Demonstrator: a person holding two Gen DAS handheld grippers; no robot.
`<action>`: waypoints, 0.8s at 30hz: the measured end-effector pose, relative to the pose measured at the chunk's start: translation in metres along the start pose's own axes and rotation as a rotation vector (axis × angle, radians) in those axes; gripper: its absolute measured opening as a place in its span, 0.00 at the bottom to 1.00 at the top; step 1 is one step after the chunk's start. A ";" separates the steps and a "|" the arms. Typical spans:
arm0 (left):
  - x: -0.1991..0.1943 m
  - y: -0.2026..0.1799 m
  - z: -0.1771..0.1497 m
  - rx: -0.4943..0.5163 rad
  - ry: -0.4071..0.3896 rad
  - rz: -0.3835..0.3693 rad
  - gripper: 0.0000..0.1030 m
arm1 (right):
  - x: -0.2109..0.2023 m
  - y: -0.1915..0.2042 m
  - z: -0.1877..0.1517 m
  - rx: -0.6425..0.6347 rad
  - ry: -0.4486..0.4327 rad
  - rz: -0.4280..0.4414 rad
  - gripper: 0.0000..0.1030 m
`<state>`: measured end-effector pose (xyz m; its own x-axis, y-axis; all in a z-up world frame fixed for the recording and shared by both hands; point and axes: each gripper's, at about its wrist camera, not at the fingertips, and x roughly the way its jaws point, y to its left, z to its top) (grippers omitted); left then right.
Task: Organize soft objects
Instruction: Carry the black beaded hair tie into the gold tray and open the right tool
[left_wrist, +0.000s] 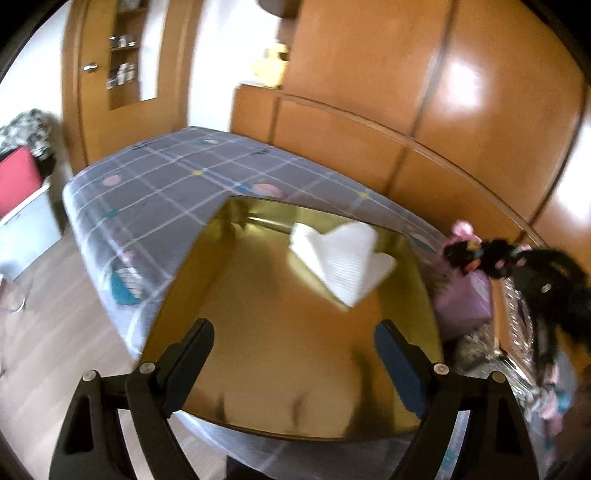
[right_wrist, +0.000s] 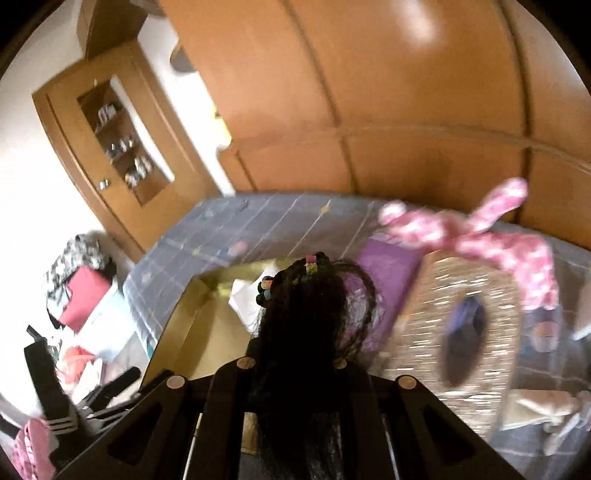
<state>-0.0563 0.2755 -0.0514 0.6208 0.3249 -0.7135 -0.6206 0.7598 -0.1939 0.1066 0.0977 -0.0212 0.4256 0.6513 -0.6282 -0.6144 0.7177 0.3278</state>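
A home bedroom: checked bed, wooden wardrobe.

No words, labels, brand names or numbers can be read in either view. The white paper lying in the gold box shows only faint lines, too blurred to read. The small items on the cabinet shelves are too small and smeared to make out any print.

light: bright, warm | glare: white sheen on wardrobe doors | blur: heavy motion smear, both views | edges: fisheye bending, dark corners
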 end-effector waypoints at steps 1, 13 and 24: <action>0.000 0.004 0.000 -0.009 0.000 0.007 0.86 | 0.011 0.006 -0.002 -0.003 0.021 -0.001 0.07; 0.011 0.021 0.005 -0.045 0.013 0.029 0.86 | 0.087 0.037 -0.034 -0.035 0.242 0.038 0.24; 0.007 -0.001 -0.003 0.027 0.005 0.006 0.86 | 0.030 0.029 -0.050 -0.085 0.120 -0.029 0.24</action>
<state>-0.0529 0.2755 -0.0576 0.6144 0.3270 -0.7180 -0.6112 0.7728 -0.1711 0.0689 0.1256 -0.0657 0.3644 0.5925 -0.7184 -0.6589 0.7092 0.2508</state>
